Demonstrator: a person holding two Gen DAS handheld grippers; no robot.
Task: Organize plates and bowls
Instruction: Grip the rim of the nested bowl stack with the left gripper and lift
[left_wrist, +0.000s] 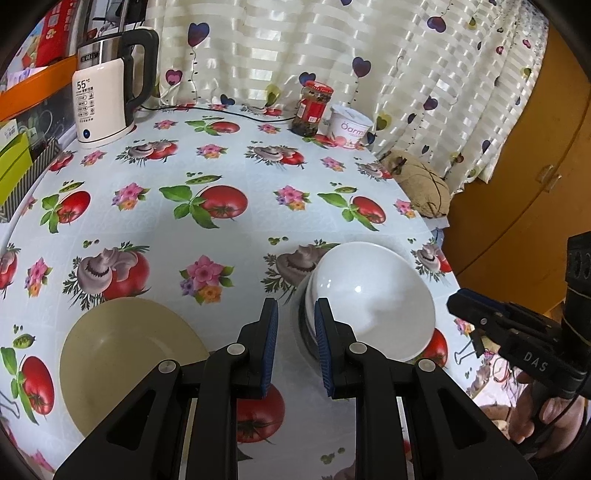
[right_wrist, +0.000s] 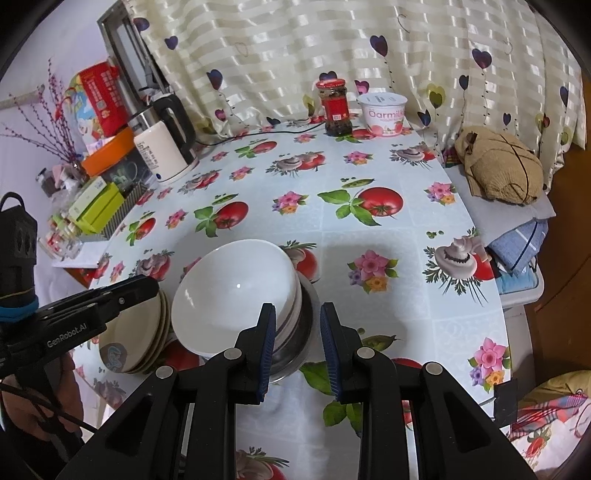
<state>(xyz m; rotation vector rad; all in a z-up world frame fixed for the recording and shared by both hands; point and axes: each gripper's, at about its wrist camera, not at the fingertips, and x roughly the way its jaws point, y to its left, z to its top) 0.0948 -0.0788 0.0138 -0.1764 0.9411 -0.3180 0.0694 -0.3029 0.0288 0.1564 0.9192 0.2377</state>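
Bowls: left wrist view shows the glossy white ceramic bowl (left_wrist: 373, 295), tilted atop a stack beside the beige plate (left_wrist: 125, 358). Your left gripper (left_wrist: 295, 321) holds nothing, its jaws nearly closed.

Right wrist view: right gripper (right_wrist: 297, 325) likewise narrow and empty, near the steel bowl (right_wrist: 299, 332) at the stack's base. Glazed, slippery, breakable; pinch the rim.

Glossy white ceramic bowl (right_wrist: 236, 291), shiny metal bowl (right_wrist: 301, 343) beneath, smooth printed plastic tablecloth (right_wrist: 406, 236), satin-sheened curtain (right_wrist: 295, 48)

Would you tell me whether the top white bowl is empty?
Empty: the top white bowl shows only bare, glossy white inside.
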